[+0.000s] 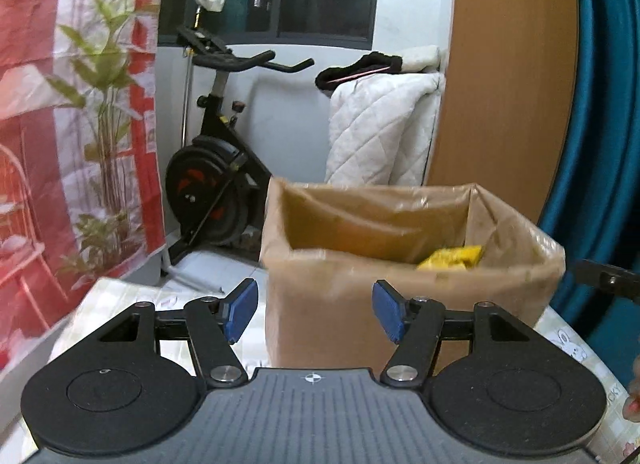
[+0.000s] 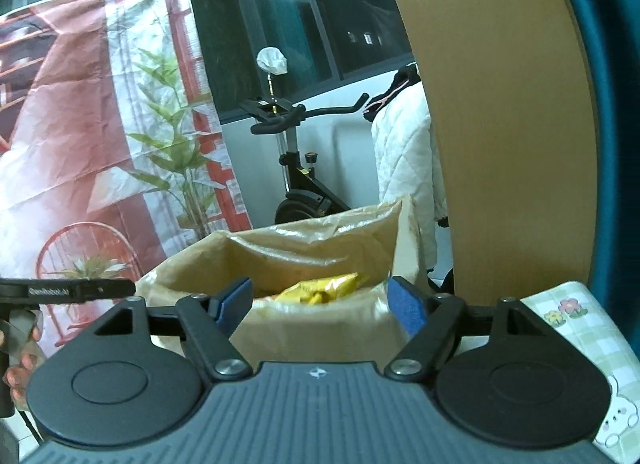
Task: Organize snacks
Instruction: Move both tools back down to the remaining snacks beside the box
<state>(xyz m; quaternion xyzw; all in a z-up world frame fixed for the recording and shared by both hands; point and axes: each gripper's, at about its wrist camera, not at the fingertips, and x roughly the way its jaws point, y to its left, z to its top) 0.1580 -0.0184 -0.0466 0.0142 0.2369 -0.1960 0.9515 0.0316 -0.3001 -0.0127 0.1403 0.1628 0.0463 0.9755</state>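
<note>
A yellow snack bag [image 2: 320,287] already lies in the lined cardboard box [image 1: 400,304], both the left gripper [image 1: 314,310] and right gripper [image 2: 320,304] are spread and empty, and no other snacks show.

Both wrist views look forward, close above the table, sharing the lined box [image 1: 400,264] [image 2: 320,256] and exercise bike [image 1: 216,168] [image 2: 296,168].

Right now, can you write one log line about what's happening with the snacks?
left tool: open, empty | right tool: open, empty | yellow snack bag: inside lined cardboard box | box: on table
</note>
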